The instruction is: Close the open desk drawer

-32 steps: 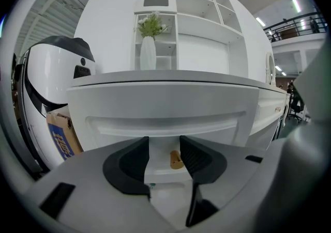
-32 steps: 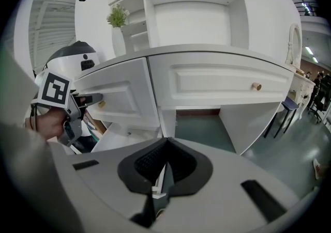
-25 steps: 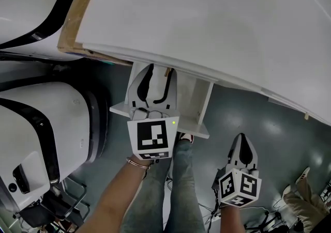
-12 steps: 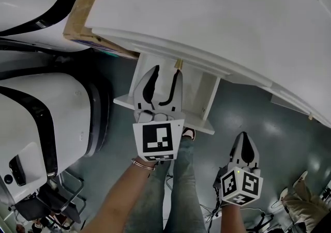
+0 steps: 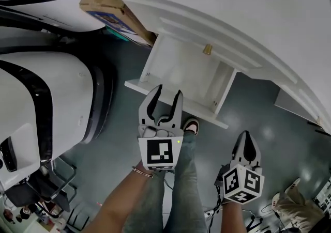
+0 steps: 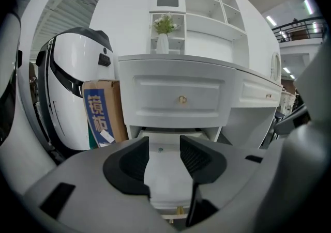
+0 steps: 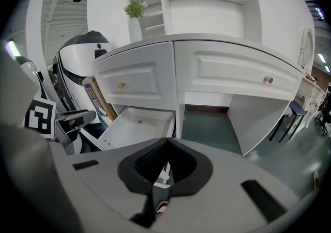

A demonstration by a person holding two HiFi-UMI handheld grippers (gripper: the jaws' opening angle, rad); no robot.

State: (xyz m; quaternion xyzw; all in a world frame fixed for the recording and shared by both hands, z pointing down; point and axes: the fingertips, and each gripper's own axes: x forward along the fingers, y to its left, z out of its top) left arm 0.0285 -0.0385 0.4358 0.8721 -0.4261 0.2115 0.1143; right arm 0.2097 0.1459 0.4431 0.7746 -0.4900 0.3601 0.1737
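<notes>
Zero progress, we'd say: white wooden drawer (image 5: 181, 69) wide open, left gripper (image 5: 168, 91) fingers spread empty, right gripper (image 5: 246, 137) fingers clenched on nothing.

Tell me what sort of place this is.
Probably a large hall or lab, not a home: a white desk with an open drawer stands beside bulky white-and-black machines, a cardboard box between them, and an upper-level railing shows behind.

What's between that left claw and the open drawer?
Nothing. In the left gripper view, the left gripper looks straight at the drawer across bare air.
</notes>
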